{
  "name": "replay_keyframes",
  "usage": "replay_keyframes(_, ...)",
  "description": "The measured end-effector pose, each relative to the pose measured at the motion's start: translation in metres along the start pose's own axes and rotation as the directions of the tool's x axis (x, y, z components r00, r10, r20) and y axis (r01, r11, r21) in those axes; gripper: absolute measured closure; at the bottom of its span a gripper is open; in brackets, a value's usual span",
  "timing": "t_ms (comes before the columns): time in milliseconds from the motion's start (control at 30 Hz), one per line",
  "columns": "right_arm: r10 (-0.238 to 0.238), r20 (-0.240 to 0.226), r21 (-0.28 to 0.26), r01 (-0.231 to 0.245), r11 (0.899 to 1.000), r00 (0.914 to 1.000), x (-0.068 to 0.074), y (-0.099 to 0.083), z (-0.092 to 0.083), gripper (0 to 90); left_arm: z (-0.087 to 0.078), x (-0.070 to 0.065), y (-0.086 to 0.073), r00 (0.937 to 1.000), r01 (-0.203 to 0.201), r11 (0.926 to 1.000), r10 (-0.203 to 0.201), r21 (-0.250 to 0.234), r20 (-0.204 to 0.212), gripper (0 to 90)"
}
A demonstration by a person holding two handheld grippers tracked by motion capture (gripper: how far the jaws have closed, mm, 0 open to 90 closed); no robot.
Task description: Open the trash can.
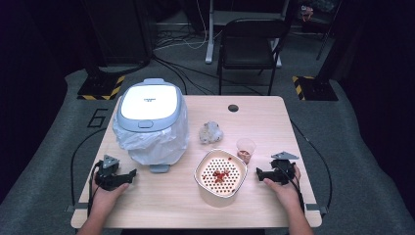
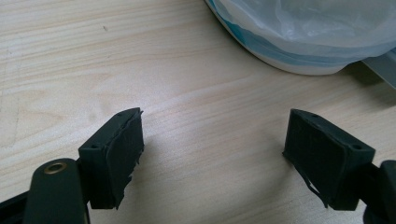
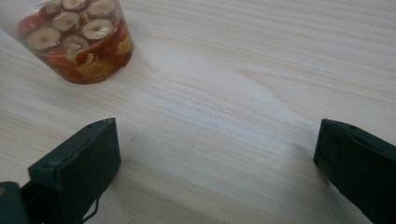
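Both your tongs rest spread and empty: left gripper (image 1: 128,174) beside the bin (image 1: 150,122), right gripper (image 1: 259,174) near the cup (image 1: 245,149), ready to reach.

Pale wood-grain table (image 1: 166,205), white/grey-blue bin (image 1: 149,105), cream strainer bowl (image 1: 220,177) w/ red bits, black claws.

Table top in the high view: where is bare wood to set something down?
Bare patches on the table: the far right corner beyond the plastic cup of sliced dates, and the near edge between the left hand-held gripper and the perforated steamer bowl. Crowded: the middle, where the bag-lined bin, crumpled wrap, bowl and cup stand close.
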State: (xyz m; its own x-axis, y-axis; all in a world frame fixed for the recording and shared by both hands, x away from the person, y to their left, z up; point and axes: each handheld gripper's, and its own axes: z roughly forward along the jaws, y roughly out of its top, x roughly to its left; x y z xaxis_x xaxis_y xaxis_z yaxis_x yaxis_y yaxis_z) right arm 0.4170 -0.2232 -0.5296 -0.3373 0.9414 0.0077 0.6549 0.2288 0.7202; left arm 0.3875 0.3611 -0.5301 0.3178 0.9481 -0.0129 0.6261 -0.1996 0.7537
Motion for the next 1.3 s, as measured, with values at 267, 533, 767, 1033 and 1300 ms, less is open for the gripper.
replay_keyframes(267, 0.0, 0.0, 0.0, 0.0, 1.0, 1.0, 0.0, 0.0, 0.0, 0.0, 0.0, -0.001, 0.0, 1.0, 0.005, 1.0, -0.005, -0.008, 0.005, 21.5)
replay_keyframes(533, -0.001, -0.002, 0.001, 0.001, 1.0, 1.0, 0.0, 0.0, 0.0, 0.0, -0.002, -0.002, -0.002, 0.9999, 0.0, 0.9999, 0.001, -0.016, 0.015, 30.0)
replay_keyframes(767, -0.001, -0.001, 0.001, 0.001, 1.0, 1.0, 0.0, 0.0, 0.0, 0.0, -0.003, -0.004, -0.002, 0.9996, -0.003, 0.9996, 0.004, -0.028, 0.027, 34.3)
replay_keyframes(1033, -0.001, -0.001, 0.0, 0.001, 1.0, 1.0, 0.0, 0.0, 0.0, 0.0, -0.008, -0.007, 0.001, 0.9974, 0.034, 0.9993, -0.033, -0.016, 0.064, 44.8)
replay_keyframes(1300, -0.001, -0.002, 0.001, 0.001, 1.0, 1.0, 0.0, 0.0, 0.0, 0.0, -0.03, -0.021, 0.015, 0.9931, 0.005, 0.9995, -0.002, -0.032, 0.117, 65.6)
